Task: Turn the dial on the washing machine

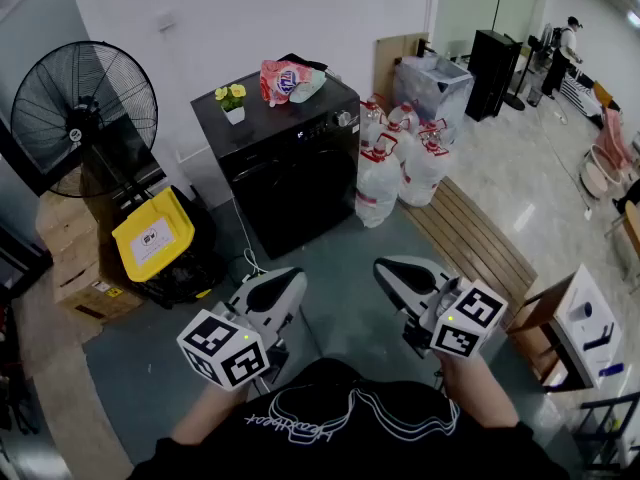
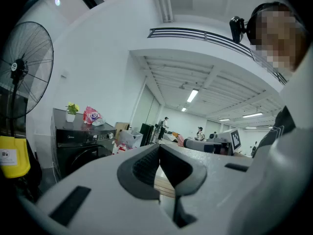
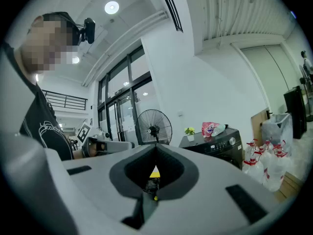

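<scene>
Dial at the right end of the control strip on the black washing machine, upper front edge. Across the floor from both grippers, untouched.

- Machine top: small white pot with yellow flowers. Pink-and-red pouch lying just beside it.
- Just right of the machine: cluster of big clear water jugs with red tops. Fill level not readable.
- Behind the jugs: clear plastic bin, contents unclear.
- Left of the machine: yellow container with a white label, tilted, inside not visible. Stacked cardboard boxes, closed. Black standing fan.

Left gripper: held level near the torso, jaws closed tip to tip. Nothing between them, touching nothing.

Right gripper: same. Level, jaws fully together, empty, well apart from the machine.

Tips angled in toward each other, not touching.
</scene>
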`<state>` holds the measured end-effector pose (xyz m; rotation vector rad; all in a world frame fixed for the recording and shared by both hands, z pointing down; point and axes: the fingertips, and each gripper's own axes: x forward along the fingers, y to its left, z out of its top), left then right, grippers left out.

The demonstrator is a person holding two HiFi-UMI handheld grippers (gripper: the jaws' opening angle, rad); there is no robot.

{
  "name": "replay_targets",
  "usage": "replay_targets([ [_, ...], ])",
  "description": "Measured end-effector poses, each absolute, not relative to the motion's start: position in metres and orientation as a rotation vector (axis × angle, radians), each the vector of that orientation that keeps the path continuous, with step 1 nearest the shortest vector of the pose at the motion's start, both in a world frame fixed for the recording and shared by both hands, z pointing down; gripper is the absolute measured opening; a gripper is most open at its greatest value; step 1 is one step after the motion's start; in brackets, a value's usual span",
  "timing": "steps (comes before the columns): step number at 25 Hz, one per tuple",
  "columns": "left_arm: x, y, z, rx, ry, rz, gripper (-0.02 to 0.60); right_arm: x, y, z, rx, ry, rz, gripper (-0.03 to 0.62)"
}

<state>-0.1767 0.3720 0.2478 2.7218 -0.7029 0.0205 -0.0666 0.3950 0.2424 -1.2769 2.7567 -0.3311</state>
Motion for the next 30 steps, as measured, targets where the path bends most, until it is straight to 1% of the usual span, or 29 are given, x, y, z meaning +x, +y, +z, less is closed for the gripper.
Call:
replay_targets([
  [10, -0.186, 0.371, 0.251, 2.719, -0.691, -0.007, 0.005, -0.067, 0.391, 0.236, -1.352, 2.729, -0.269, 0.010],
  [15, -0.186, 0.362, 0.248, 2.717, -0.677, -0.029, 0.005, -0.065, 0.384, 0.233, -1.425, 2.752, -0.198, 0.182],
  [20, -0.183, 0.352, 0.250, 2.712, -0.660, -0.040, 0.005, -0.053, 0.372, 0.238, -1.508, 2.740, -0.179, 0.306],
  [24, -0.177, 0.337, 0.255, 2.705, -0.650, -0.032, 0.005, -0.048, 0.354, 0.243, -1.530, 2.758, -0.173, 0.360],
  [30, -0.159, 0.290, 0.263, 2.690, -0.648, -0.019, 0.005, -0.027, 0.311, 0.261, -1.576, 2.762, -0.219, 0.373],
])
